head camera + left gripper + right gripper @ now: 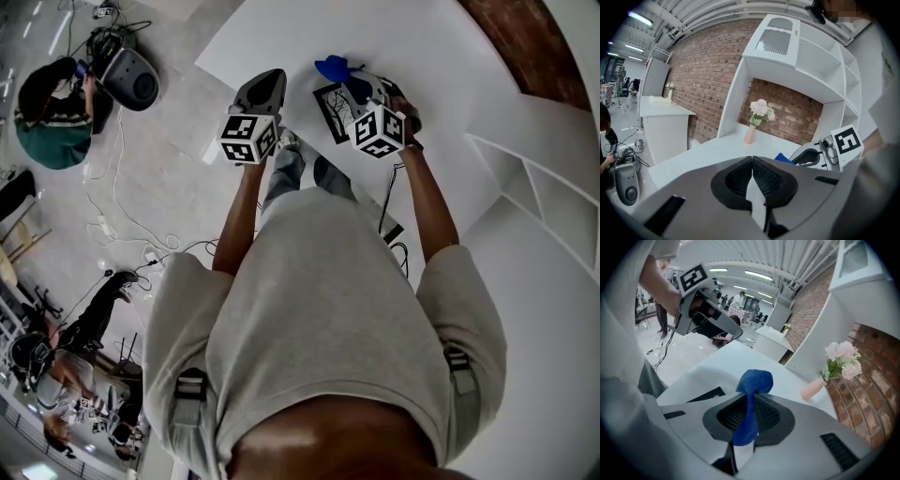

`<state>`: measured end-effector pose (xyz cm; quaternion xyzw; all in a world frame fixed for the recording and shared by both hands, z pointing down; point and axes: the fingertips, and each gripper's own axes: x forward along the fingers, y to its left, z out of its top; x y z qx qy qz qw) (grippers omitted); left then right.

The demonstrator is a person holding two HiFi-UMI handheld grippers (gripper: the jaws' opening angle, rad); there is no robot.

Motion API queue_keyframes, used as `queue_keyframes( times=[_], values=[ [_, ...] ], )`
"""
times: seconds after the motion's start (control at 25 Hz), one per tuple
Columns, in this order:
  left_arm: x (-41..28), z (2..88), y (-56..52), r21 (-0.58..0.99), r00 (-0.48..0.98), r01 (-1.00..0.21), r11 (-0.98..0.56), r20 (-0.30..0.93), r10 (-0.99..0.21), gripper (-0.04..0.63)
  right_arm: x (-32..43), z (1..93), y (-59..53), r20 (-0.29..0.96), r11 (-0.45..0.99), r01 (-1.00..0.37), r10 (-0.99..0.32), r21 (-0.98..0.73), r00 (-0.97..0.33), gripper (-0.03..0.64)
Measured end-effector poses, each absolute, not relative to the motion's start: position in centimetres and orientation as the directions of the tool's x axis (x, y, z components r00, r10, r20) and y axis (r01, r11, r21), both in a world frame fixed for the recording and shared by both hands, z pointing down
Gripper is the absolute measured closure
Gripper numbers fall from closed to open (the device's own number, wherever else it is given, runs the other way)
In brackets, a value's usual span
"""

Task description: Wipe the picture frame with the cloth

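A black picture frame point(334, 112) lies flat on the white table point(412, 37), just below my right gripper point(353, 81); one dark corner of the frame point(708, 394) shows in the right gripper view. That gripper point(749, 401) is shut on a blue cloth point(753, 383), which bunches up above the jaws and hangs down between them. In the head view the cloth point(332, 67) sticks out past the jaw tips over the table. My left gripper point(273, 79) hovers to the left of the frame, and its jaws point(752, 160) are shut with nothing between them.
A pink vase of pale flowers point(756, 119) stands at the back of the table by a white shelf unit point(806, 61) and a brick wall point(708, 70). Cables point(112, 225) and seated people point(52, 117) are on the floor to the left.
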<state>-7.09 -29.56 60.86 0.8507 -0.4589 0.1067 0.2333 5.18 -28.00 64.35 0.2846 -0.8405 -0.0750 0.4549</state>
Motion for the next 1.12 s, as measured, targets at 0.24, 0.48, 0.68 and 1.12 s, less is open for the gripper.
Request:
queue_keyframes(
  times=[0.24, 0.48, 0.68, 1.12],
  values=[
    [-6.8, 61.9, -28.5, 0.311, 0.552, -0.832, -0.458, 0.4, -0.731, 0.577, 4.6, 67.2, -25.3, 0.77, 0.872, -0.237, -0.489, 0.427, -0.41, 0.558],
    [-7.2, 61.3, -28.4, 0.317, 0.552, -0.832, -0.455, 0.397, -0.733, 0.577, 4.4, 67.7, -23.6, 0.8, 0.888, -0.153, -0.458, 0.434, -0.387, 0.558],
    [-6.2, 61.6, -27.3, 0.316, 0.554, -0.831, -0.458, 0.395, -0.733, 0.577, 5.5, 68.8, -21.3, 0.816, 0.889, -0.074, -0.445, 0.452, -0.369, 0.557],
    [-5.3, 61.1, -26.7, 0.316, 0.572, -0.819, -0.479, 0.384, -0.725, 0.577, 6.5, 69.6, -17.7, 0.836, 0.881, 0.031, -0.437, 0.473, -0.332, 0.558]
  ],
)
